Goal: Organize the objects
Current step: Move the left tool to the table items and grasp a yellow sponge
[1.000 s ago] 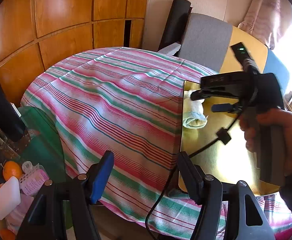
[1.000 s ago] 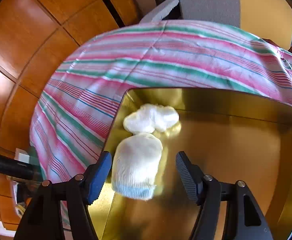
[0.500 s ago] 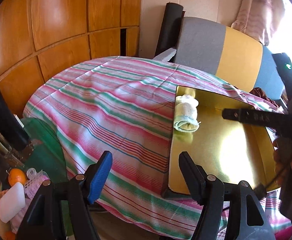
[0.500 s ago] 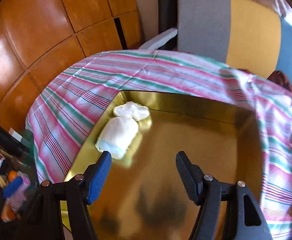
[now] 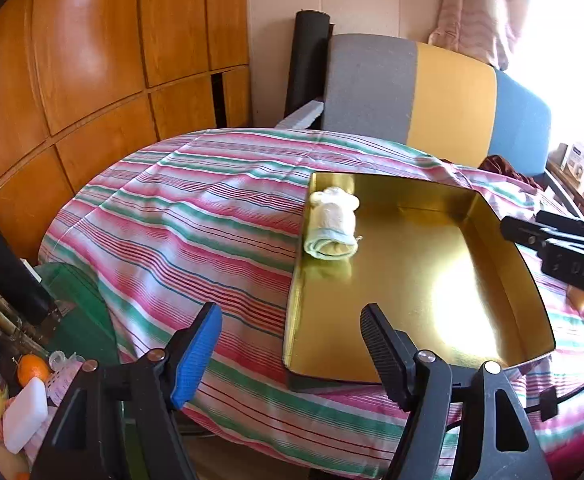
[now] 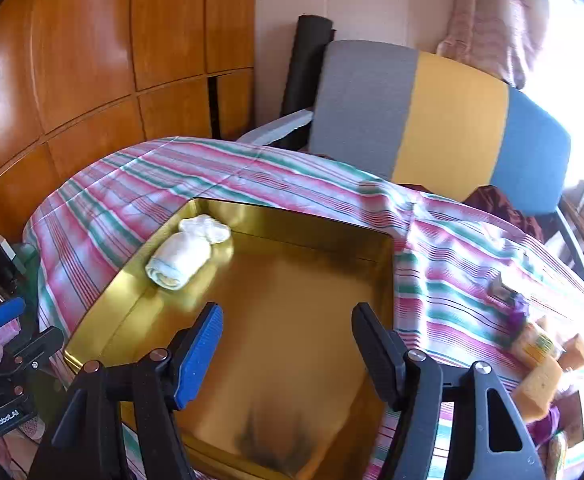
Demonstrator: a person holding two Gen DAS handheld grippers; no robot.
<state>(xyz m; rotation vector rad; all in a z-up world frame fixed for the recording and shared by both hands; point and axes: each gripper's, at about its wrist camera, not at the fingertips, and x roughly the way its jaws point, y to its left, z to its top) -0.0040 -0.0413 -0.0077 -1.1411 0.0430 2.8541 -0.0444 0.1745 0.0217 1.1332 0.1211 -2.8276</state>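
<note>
Resting in the upper left corner of the gold tray [image 6: 300,344], the rolled white sock [image 6: 186,250] is seen lying apart from both grippers. A second earlier it was framed directly between the right gripper [image 6: 286,346] fingers; now it is seen up and to the left, with only bare tray between those spread fingers. In the left wrist view the sock [image 5: 332,228] is seen at the tray's [image 5: 424,280] far left end. The left gripper [image 5: 290,342] fingers are opening, nothing between them. The striped cloth [image 5: 180,224] covers the counter. The right gripper, central earlier, is now seen at the right edge.
</note>
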